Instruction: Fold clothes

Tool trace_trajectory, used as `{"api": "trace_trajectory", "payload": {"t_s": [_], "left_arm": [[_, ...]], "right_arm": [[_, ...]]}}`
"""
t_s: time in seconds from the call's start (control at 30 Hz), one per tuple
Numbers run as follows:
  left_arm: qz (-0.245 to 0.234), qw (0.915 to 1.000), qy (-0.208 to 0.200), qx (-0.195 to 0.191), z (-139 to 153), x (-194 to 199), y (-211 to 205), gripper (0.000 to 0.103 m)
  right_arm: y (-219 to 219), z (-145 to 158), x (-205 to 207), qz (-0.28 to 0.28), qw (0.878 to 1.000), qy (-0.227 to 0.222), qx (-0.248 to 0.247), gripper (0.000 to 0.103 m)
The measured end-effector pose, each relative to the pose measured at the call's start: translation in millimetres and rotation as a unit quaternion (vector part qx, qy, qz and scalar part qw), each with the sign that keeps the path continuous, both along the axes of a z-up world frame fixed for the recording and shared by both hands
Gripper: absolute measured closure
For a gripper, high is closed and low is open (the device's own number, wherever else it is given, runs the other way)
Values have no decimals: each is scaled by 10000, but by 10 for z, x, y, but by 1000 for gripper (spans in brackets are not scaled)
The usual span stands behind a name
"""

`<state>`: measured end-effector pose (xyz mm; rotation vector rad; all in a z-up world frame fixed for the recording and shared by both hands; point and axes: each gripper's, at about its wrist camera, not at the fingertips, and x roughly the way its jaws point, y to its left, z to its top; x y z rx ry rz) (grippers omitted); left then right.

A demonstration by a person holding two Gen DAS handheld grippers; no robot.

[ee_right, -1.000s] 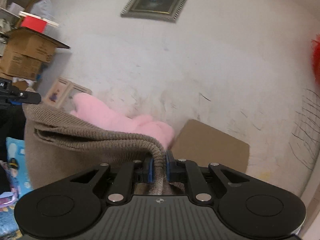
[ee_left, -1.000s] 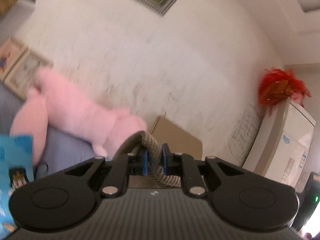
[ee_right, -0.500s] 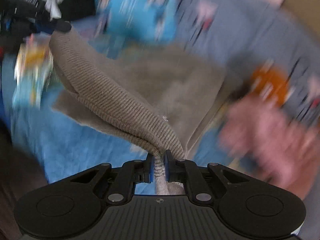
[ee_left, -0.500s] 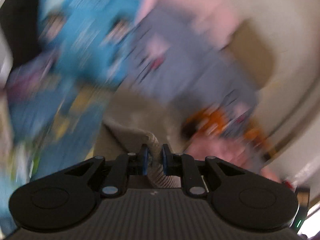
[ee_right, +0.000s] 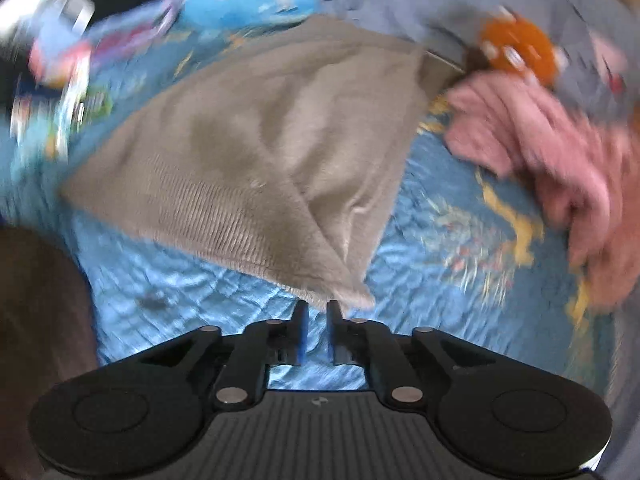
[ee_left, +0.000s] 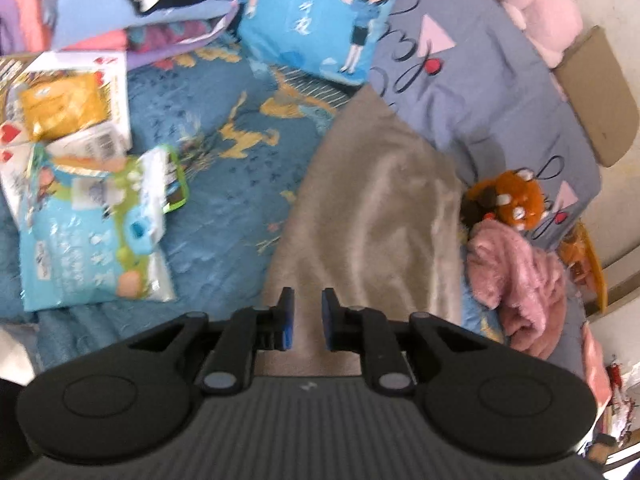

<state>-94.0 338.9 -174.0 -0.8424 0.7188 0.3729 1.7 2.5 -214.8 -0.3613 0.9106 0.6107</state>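
A beige knit sweater (ee_left: 376, 208) lies spread flat on the blue patterned bedspread (ee_left: 224, 184). My left gripper (ee_left: 307, 308) hovers over its near edge. Its jaws are opening, and the fabric shows flat in the gap, with no fold standing up between the pads. In the right wrist view the sweater (ee_right: 256, 152) runs to a corner at the tips of my right gripper (ee_right: 317, 312). Those jaws stand narrowly apart and pinch that corner at their very ends. Blue bedspread (ee_right: 440, 248) shows between the fingers lower down.
A pink fluffy garment (ee_left: 516, 276) and an orange plush toy (ee_left: 508, 200) lie right of the sweater. A blue cartoon pillow (ee_left: 320, 12) lies behind it and snack packets (ee_left: 88, 224) to the left. A lavender quilt (ee_left: 480, 92) and a cardboard sheet (ee_left: 592, 92) are at the back right.
Both grippers swung down from facing the wall to looking at the bed. The sweater, held up before, now lies spread out. The left jaws have parted a little.
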Motion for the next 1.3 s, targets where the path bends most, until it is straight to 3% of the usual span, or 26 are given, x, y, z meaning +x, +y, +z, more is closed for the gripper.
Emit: {"api": "trace_trajectory", "payload": {"t_s": [0.1, 0.23, 0.53, 0.57, 0.73, 0.8, 0.87, 0.9, 0.97, 1.07, 1.17, 1.2, 1.23, 1.3], "left_arm": [[-21, 9998, 196, -70, -157, -10, -18, 63], [-79, 9986, 499, -162, -374, 61, -38, 43], [-491, 9971, 568, -116, -396, 221, -223, 31], [-556, 9969, 556, -68, -378, 236, -267, 31], [-892, 9949, 468, 94, -290, 348, -508, 31], [-1035, 9936, 403, 218, -245, 398, -617, 30], [-1174, 9917, 386, 344, -217, 427, -724, 26], [-1240, 9908, 378, 394, -208, 438, -773, 24], [-1351, 9890, 376, 469, -205, 440, -854, 24], [-1377, 9881, 406, 544, -206, 420, -891, 24], [-1274, 9896, 418, 528, -213, 386, -862, 24], [-1239, 9902, 424, 487, -218, 372, -848, 24], [-1208, 9908, 429, 444, -225, 359, -833, 24], [-1191, 9910, 451, 424, -228, 339, -820, 24]], "right_arm": [[-281, -63, 76, -777, 9895, 620, 1053, 85], [-581, -203, 88, -1643, 9532, 981, 2343, 80], [-778, -294, 320, -2501, 8895, 883, 3722, 72], [-748, -289, 387, -2457, 8898, 872, 3745, 71], [-381, -312, 751, -1636, 9344, 796, 3064, 72], [-243, -382, 849, -1423, 9460, 873, 2780, 74], [-116, -452, 936, -1253, 9545, 983, 2522, 96], [-76, -470, 963, -1188, 9573, 993, 2440, 97], [-86, -435, 961, -1160, 9588, 827, 2457, 98], [-307, -240, 924, -1687, 9432, 472, 2824, 99], [-428, -190, 948, -2066, 9404, 311, 2684, 99], [-429, -228, 981, -2096, 9437, 399, 2527, 98], [-376, -366, 1056, -1980, 9511, 759, 2247, 98], [-392, -570, 1150, -2007, 9443, 1342, 2236, 96]]}}
